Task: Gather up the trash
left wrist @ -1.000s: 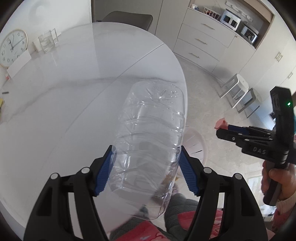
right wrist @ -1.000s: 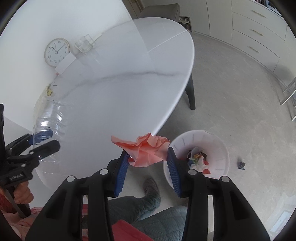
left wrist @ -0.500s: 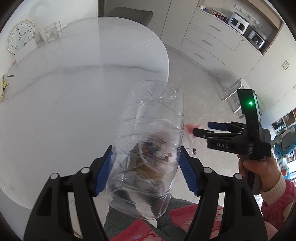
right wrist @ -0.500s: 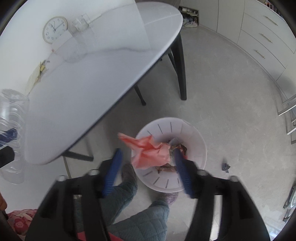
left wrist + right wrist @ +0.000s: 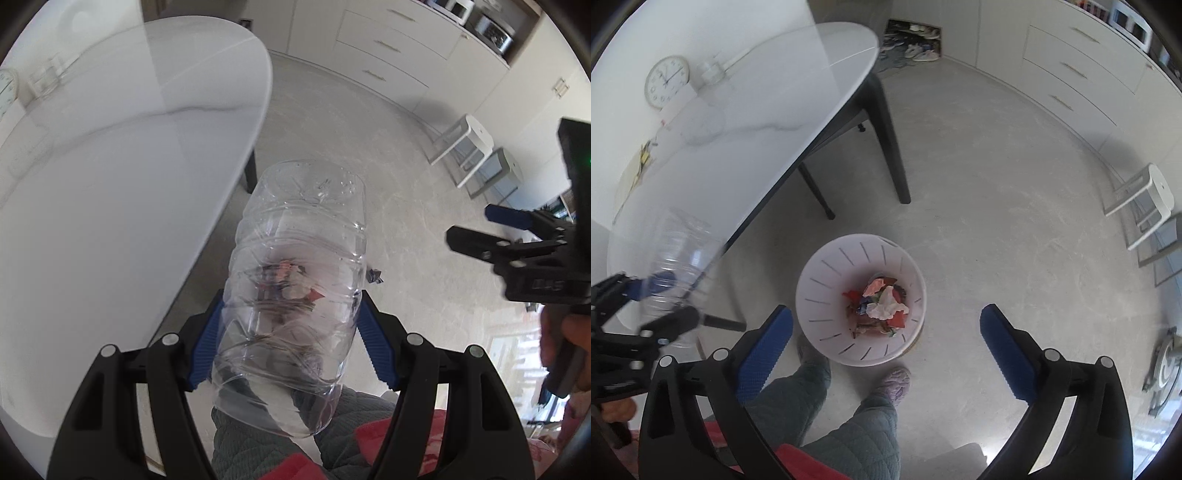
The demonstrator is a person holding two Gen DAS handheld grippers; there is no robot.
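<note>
Now that the crumpled pink paper [image 5: 877,286] has dropped into the round white slotted bin [image 5: 827,280], the right gripper [image 5: 886,343] has just spread wide and hangs empty above it, that piece collected. Left of the bin, the left gripper [image 5: 291,339] pinches a clear ribbed plastic bottle [image 5: 295,288].
</note>
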